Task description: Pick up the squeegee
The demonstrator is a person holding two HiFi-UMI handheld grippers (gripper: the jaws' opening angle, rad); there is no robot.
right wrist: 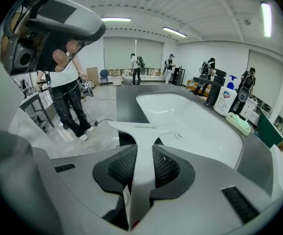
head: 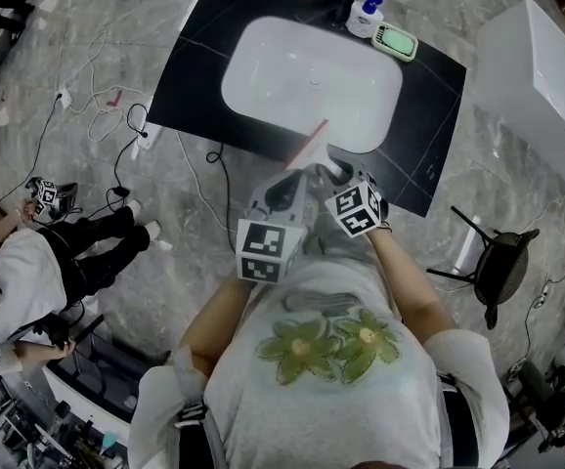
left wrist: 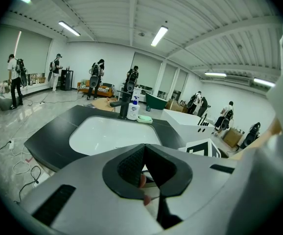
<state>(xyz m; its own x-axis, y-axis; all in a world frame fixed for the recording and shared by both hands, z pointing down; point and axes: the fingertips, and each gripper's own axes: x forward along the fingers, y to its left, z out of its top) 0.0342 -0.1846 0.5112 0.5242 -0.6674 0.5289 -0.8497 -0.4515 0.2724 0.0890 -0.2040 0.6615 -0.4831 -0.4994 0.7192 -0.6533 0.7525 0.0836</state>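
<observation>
The squeegee is white with a pink blade edge and hangs over the near rim of the white sink, which is set in a black countertop. My right gripper is shut on its handle. In the right gripper view the white handle runs up between both black pads, and its T-shaped head sticks out past the jaws. My left gripper sits just left of the right one, below the counter's near edge. Its jaws meet at the tips, and I see nothing held in them.
At the sink's far side stand a dark faucet, a soap bottle and a green soap dish. A white tub and a black chair stand to the right. Cables and a seated person are at the left.
</observation>
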